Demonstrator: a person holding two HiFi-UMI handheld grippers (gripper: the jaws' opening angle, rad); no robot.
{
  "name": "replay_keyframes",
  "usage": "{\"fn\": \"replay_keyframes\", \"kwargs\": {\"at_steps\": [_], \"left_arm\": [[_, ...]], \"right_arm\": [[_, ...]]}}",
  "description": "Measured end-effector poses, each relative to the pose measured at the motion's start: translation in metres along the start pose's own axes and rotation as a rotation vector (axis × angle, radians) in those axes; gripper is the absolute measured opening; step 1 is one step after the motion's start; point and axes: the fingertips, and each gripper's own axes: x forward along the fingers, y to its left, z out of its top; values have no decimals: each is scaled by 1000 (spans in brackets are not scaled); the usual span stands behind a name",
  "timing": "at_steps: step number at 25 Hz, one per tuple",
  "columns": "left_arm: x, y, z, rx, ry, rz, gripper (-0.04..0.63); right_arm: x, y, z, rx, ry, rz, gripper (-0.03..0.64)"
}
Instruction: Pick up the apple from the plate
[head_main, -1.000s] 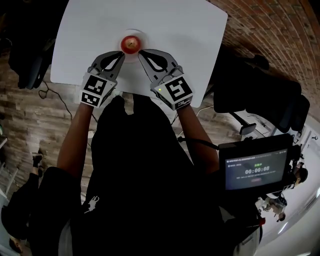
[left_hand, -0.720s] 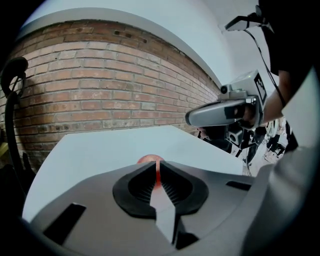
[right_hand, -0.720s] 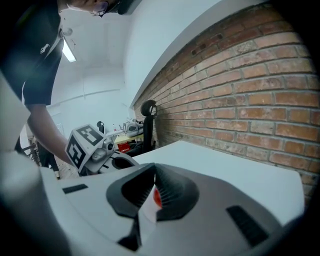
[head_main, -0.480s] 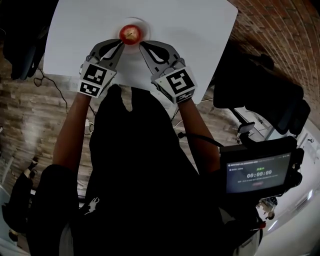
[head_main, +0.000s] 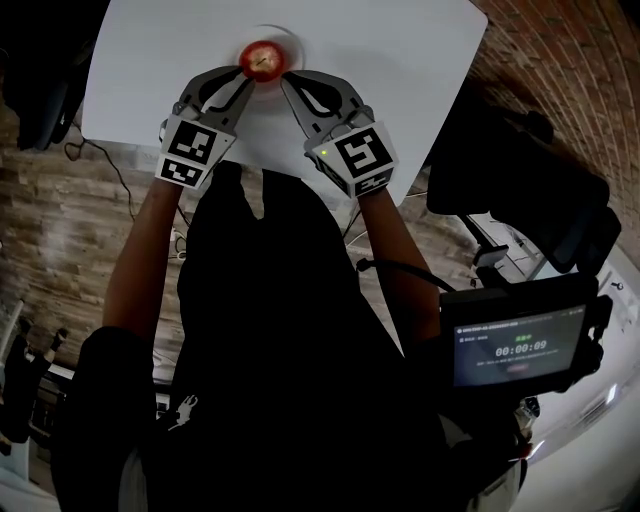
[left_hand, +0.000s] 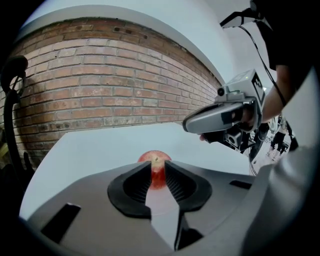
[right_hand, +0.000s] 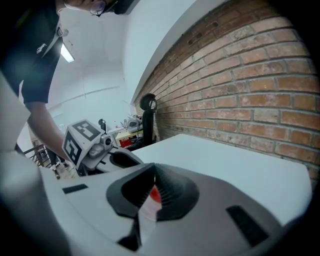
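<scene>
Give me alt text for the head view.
A red apple sits on a white plate on a white table, flanked by the left gripper and right gripper. The left gripper's jaws have just been opening, nothing between them.

A white table (head_main: 400, 60) stands close beside a red brick wall (left_hand: 100, 85). Pale wood-plank floor (head_main: 60, 230) spreads out on the table's other side. A black office chair (head_main: 560, 210) sits near the table's corner. A strip light (right_hand: 66, 52) glows overhead on a white ceiling.
</scene>
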Motion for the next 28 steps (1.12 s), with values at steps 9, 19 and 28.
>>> {"fn": "replay_keyframes", "kwargs": {"at_steps": [9,19,28], "left_arm": [[-1,5,-8,-1,14,19,110],[0,9,-13,5,25,26,199],[3,7,-16,25,35,16,248]], "right_arm": [[6,3,-2,-1,7,12,5],[10,2,1,-5,8,14,5],[12,1,2,-4,7,15,5]]}}
